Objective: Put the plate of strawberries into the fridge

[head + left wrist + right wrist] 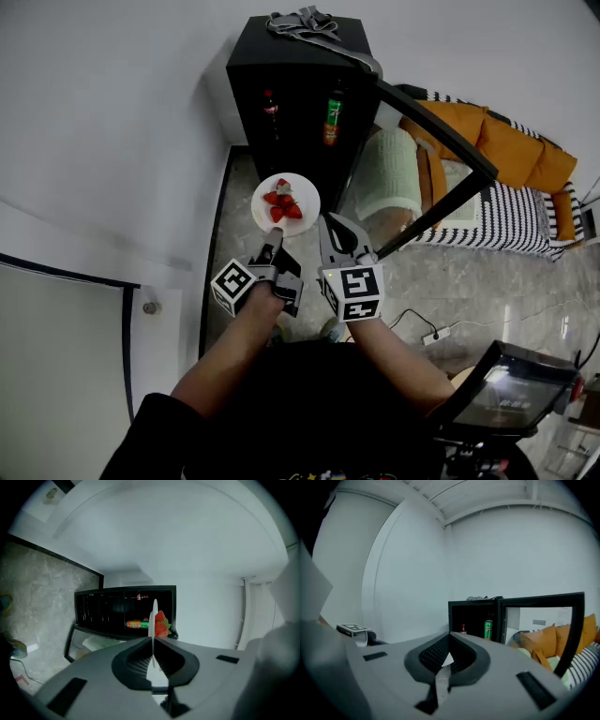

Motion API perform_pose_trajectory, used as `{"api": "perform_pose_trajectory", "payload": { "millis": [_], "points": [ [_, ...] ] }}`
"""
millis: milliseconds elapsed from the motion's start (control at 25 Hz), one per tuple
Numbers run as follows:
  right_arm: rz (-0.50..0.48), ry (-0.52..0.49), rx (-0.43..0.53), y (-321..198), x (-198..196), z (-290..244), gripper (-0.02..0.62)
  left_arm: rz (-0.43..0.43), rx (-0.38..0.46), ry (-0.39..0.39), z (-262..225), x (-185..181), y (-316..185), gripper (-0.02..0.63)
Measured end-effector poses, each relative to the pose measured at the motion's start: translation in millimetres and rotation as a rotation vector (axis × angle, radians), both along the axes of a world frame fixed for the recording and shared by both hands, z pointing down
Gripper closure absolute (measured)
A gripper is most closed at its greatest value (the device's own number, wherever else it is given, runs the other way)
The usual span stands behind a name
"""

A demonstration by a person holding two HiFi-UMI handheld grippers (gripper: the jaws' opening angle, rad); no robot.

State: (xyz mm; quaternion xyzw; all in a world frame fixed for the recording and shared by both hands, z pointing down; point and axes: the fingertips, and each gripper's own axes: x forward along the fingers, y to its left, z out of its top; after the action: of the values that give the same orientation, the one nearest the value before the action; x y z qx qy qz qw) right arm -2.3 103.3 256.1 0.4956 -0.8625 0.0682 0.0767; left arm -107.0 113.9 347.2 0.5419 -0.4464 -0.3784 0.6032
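Note:
A white plate point(286, 202) carrying a few strawberries point(282, 203) hangs in front of the black fridge point(291, 80), whose glass door point(441, 122) stands open to the right. My left gripper point(272, 243) is shut on the plate's near rim. In the left gripper view the plate point(153, 618) is seen edge-on between the shut jaws of the left gripper point(153, 639), with strawberries point(161, 623) beside it. My right gripper point(330, 223) hovers just right of the plate, shut and holding nothing. In the right gripper view that gripper point(449, 635) faces the fridge point(473, 613).
Inside the fridge stand a dark cola bottle point(270, 105) and a green bottle point(332, 117). A grey cloth point(305, 21) lies on top. A sofa with orange cushions point(502, 141) and a striped blanket point(506, 225) is to the right. A power strip point(434, 335) lies on the floor.

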Motion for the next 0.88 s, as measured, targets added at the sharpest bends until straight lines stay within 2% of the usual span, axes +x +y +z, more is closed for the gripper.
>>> {"api": "perform_pose_trajectory", "payload": {
  "millis": [560, 880],
  "points": [
    [0.032, -0.004, -0.001, -2.0, 55.5, 11.5, 0.591, -0.029, -0.017, -0.033, 8.5, 42.8, 4.7, 0.591],
    [0.018, -0.028, 0.010, 2.2, 92.4, 17.9, 0.591, -0.047, -0.016, -0.068, 11.8, 73.3, 10.2, 0.591]
  ]
}}
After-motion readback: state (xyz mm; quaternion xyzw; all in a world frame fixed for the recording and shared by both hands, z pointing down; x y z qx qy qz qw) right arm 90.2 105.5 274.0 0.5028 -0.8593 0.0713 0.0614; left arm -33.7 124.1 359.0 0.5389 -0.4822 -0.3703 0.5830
